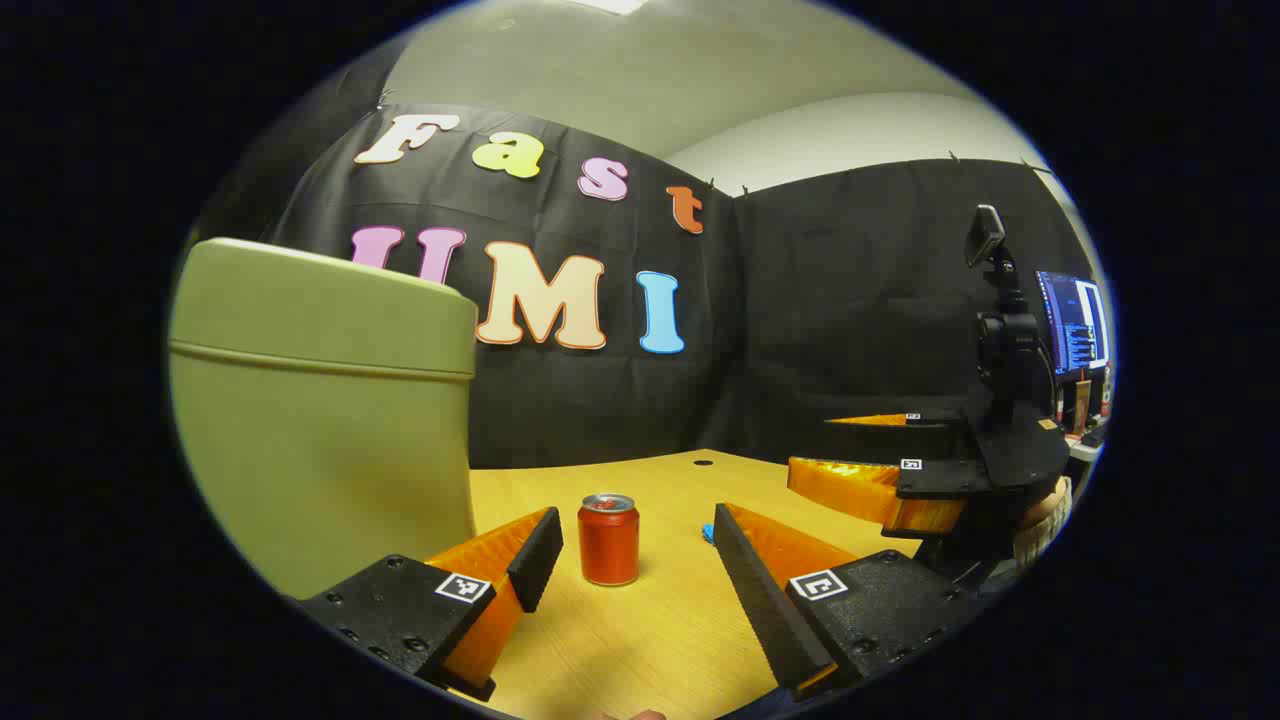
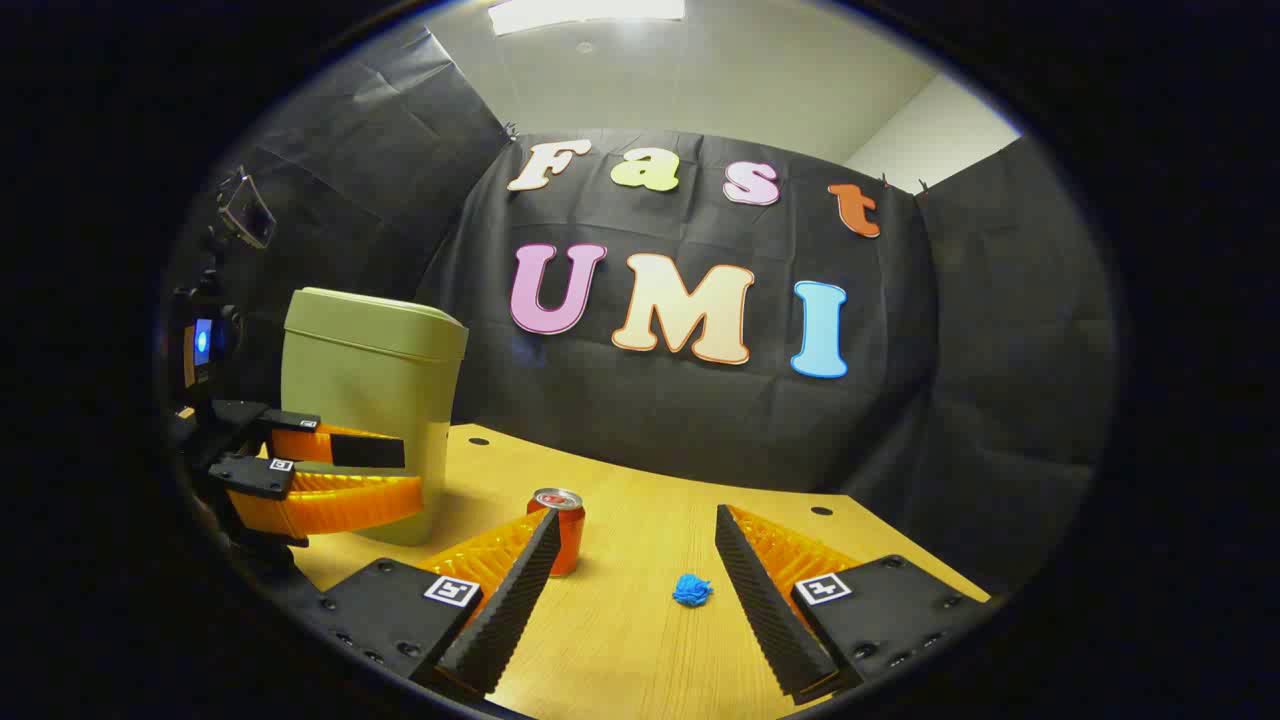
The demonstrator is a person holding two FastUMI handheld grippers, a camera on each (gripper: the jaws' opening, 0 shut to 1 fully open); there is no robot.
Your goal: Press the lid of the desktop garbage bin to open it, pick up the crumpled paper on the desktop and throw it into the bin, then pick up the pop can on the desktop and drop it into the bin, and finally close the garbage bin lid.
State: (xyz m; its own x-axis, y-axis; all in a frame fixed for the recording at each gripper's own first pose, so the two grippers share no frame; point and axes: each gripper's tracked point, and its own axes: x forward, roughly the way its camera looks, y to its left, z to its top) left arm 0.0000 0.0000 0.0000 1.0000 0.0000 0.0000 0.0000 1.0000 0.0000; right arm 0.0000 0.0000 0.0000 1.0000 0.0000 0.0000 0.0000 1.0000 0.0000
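Note:
An olive-green bin (image 1: 320, 420) with its lid (image 2: 375, 320) down stands on the wooden table (image 1: 640, 640), close on the left in the left gripper view. A red pop can (image 1: 608, 538) stands upright a little ahead of my left gripper (image 1: 633, 518), which is open and holds nothing. A small blue crumpled paper (image 2: 692, 589) lies on the table between the fingers of my open right gripper (image 2: 637, 515), ahead of them and untouched. The can (image 2: 562, 530) is partly behind that gripper's left finger. The left gripper (image 2: 412, 477) hangs in front of the bin (image 2: 370, 400).
A camera on a black stand (image 1: 1000, 300) and a lit monitor (image 1: 1075, 320) stand past the table's right side. A hand (image 1: 1040, 520) holds the right gripper (image 1: 812, 447) there. The black cloth wall closes off the back. Small cable holes (image 1: 703, 462) mark the tabletop.

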